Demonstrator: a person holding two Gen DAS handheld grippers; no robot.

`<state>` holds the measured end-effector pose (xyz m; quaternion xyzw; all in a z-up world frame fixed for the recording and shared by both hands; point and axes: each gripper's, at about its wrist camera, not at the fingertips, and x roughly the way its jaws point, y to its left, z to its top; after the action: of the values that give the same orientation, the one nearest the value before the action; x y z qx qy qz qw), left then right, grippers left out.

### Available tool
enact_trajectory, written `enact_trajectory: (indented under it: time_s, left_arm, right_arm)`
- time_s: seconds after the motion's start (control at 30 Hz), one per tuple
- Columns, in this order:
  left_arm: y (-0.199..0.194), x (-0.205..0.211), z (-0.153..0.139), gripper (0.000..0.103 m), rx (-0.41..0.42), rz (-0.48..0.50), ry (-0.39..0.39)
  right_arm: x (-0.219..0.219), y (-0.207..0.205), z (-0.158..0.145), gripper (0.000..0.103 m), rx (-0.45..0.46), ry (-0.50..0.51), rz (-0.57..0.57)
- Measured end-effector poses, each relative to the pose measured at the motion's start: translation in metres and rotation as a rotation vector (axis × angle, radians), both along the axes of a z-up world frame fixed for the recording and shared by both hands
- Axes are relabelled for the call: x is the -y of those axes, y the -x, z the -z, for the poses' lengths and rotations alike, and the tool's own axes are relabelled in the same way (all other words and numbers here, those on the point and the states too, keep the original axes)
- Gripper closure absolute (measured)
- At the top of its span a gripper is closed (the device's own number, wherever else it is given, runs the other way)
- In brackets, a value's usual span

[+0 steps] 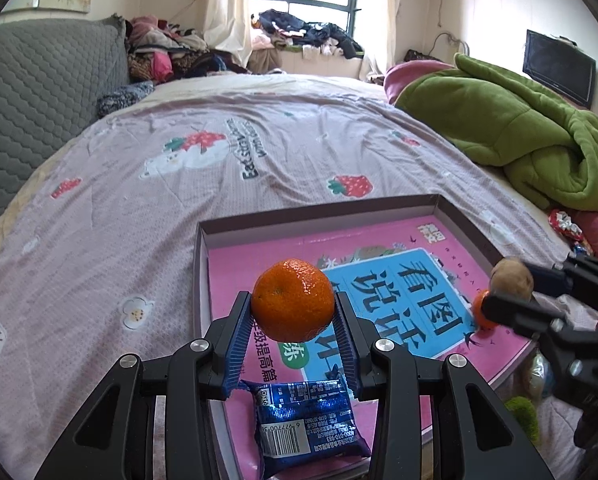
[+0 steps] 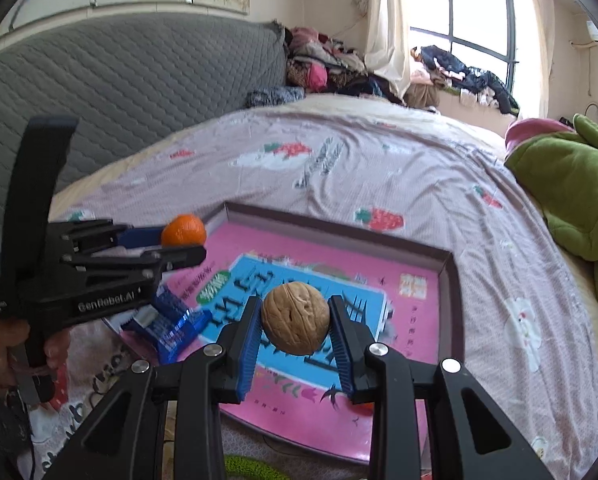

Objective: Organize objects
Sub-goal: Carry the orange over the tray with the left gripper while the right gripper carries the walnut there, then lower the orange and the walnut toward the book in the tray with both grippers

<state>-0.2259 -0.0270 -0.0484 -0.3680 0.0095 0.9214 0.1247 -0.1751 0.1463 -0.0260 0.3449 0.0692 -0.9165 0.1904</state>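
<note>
My left gripper (image 1: 293, 300) is shut on an orange tangerine (image 1: 293, 300), held above the near left part of a shallow box tray (image 1: 439, 204). A pink and blue book (image 1: 399, 280) lines the tray. Below my left fingers a blue snack packet (image 1: 307, 420) lies on the book. My right gripper (image 2: 295, 308) is shut on a brown walnut (image 2: 295, 318) over the tray's (image 2: 447, 280) near middle. In the left wrist view the right gripper (image 1: 511, 284) and walnut (image 1: 513, 278) hang over the tray's right edge. A second tangerine (image 1: 479, 314) lies there, partly hidden by a finger.
The tray rests on a pink strawberry-print bedspread (image 1: 179, 208). A green blanket (image 1: 519, 132) is heaped at the right and a grey quilted headboard (image 1: 39, 100) stands at the left. Clothes (image 1: 171, 48) are piled at the far end. A hand (image 2: 3, 352) holds the left gripper's handle.
</note>
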Motion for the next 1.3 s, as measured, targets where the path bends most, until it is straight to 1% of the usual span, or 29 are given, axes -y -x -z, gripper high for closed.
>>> enact_trajectory:
  time_s: [0.13,0.33,0.73,0.93,1.3]
  left_arm:
    - [0.007,-0.001,0.007,0.062,0.026,-0.003,0.006]
    - [0.014,-0.001,0.015,0.062,0.05,-0.006,0.006]
    - [0.017,-0.009,0.027,0.062,0.086,0.007,0.022]
    - [0.017,-0.01,0.026,0.062,0.086,0.006,0.023]
    - [0.02,-0.009,0.03,0.062,0.093,0.001,0.026]
  right_arm:
    - [0.006,0.004,0.015,0.069,0.047,-0.025,-0.002]
    - [0.007,0.008,0.03,0.069,0.086,-0.047,0.009]
    - [0.0,0.019,0.045,0.069,0.151,-0.047,0.044]
    - [-0.002,0.023,0.051,0.069,0.164,-0.049,0.068]
    - [-0.002,0.024,0.055,0.069,0.162,-0.057,0.073]
